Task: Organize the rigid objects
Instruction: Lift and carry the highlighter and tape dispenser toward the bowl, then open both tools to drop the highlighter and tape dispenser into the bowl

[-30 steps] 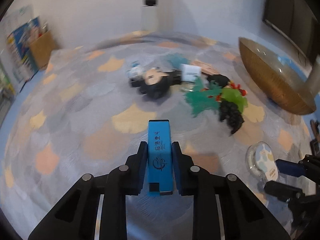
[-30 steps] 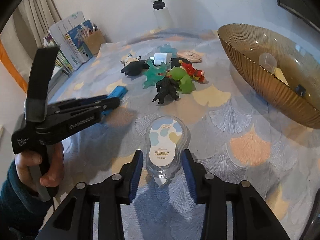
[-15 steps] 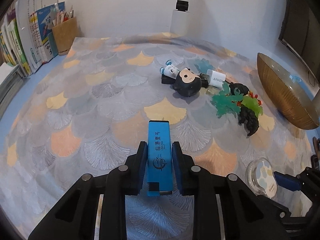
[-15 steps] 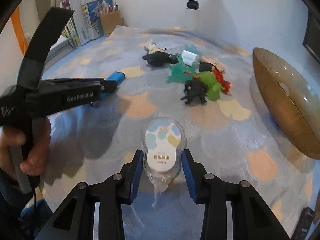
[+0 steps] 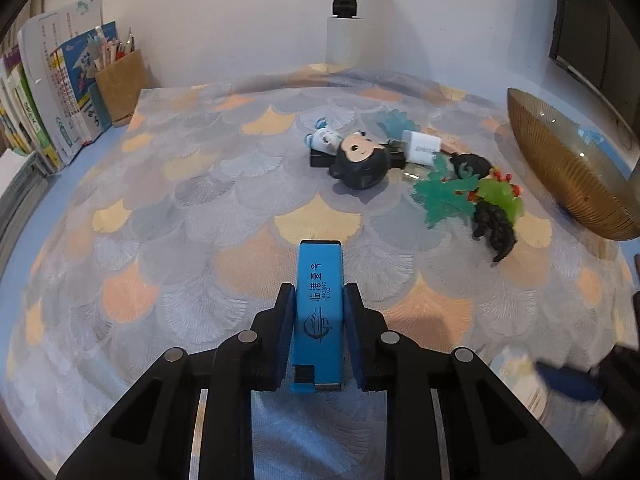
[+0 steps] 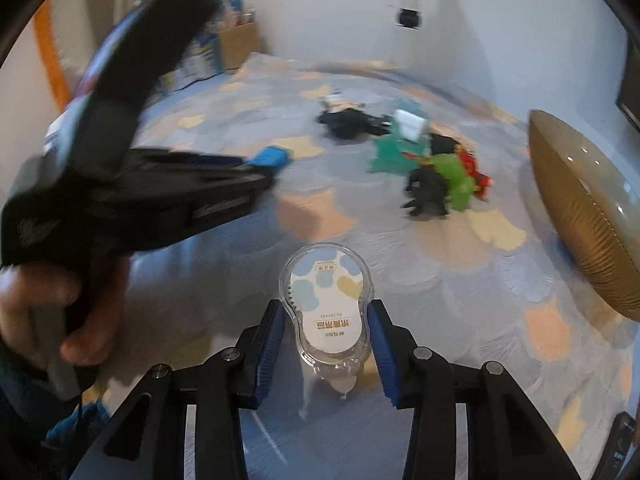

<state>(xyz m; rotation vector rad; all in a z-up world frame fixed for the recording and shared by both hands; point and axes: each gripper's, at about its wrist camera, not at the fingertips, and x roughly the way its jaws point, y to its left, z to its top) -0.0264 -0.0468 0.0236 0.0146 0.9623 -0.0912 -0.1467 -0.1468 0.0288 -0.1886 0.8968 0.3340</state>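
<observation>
My left gripper (image 5: 319, 304) is shut on a blue rectangular block (image 5: 319, 312) with dark lettering and holds it above the patterned tablecloth. It also shows blurred in the right wrist view (image 6: 256, 172). My right gripper (image 6: 326, 324) is shut on a clear correction-tape dispenser (image 6: 326, 304) with a blue and tan label. Ahead lies a pile of toys: a black round-headed figure (image 5: 362, 164), a white charger (image 5: 420, 147), a teal plastic plant (image 5: 442, 198), a green figure (image 5: 498, 196) and a black dinosaur (image 5: 494, 230).
A gold ribbed bowl (image 5: 560, 168) stands at the right, also in the right wrist view (image 6: 576, 208). Books (image 5: 60, 92) and a brown pen holder (image 5: 120, 84) stand at the far left. A white post (image 5: 346, 12) rises at the back wall.
Both grippers have swung so the views turn left, and the toys and bowl sit further right. The left gripper is blurred by motion in the right wrist view. Both grips are unchanged.
</observation>
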